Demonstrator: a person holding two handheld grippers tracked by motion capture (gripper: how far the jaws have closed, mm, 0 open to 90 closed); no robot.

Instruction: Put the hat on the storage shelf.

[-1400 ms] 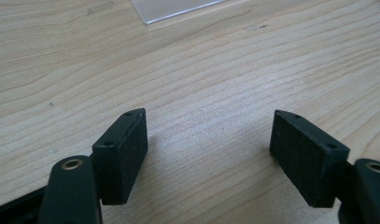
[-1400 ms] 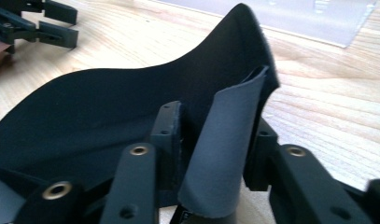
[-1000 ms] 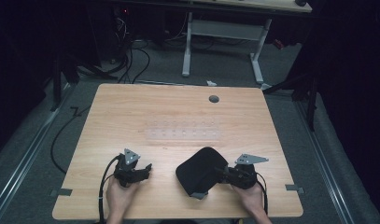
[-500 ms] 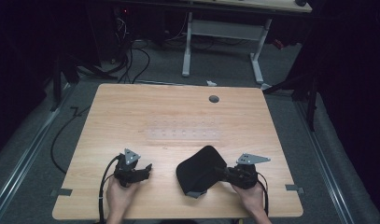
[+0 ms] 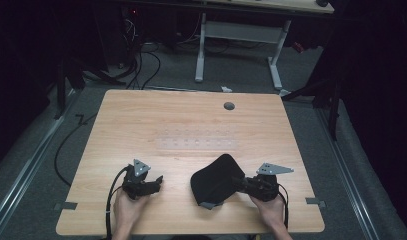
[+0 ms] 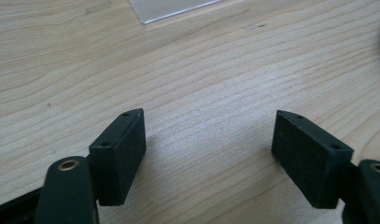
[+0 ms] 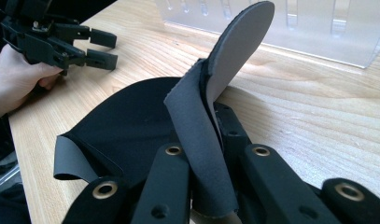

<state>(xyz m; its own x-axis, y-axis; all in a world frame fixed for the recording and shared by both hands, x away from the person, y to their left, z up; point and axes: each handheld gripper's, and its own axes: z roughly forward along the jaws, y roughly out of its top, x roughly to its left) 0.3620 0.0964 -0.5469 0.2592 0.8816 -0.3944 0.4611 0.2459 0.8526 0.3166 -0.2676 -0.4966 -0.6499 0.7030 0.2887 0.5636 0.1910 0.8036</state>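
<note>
A floppy black pad [image 5: 214,181] with a grey underside lies near the table's front edge, right of centre. My right gripper [image 5: 239,183] is shut on its right edge. In the right gripper view that edge of the pad [image 7: 131,121] is folded upward between the jaws of the right gripper [image 7: 207,128], grey side showing. My left gripper [image 5: 158,180] rests low over the wood at the front left, apart from the pad. It stands open [image 6: 208,154] with bare wood between its pads. The right gripper view also shows the left gripper [image 7: 103,49], held by a hand [image 7: 19,70].
A clear plastic rack with slots [image 5: 197,143] lies flat at the middle of the wooden table [image 5: 191,115], just beyond both grippers. A round cable hole [image 5: 229,106] sits near the far edge. Cables and desk legs stand on the floor beyond.
</note>
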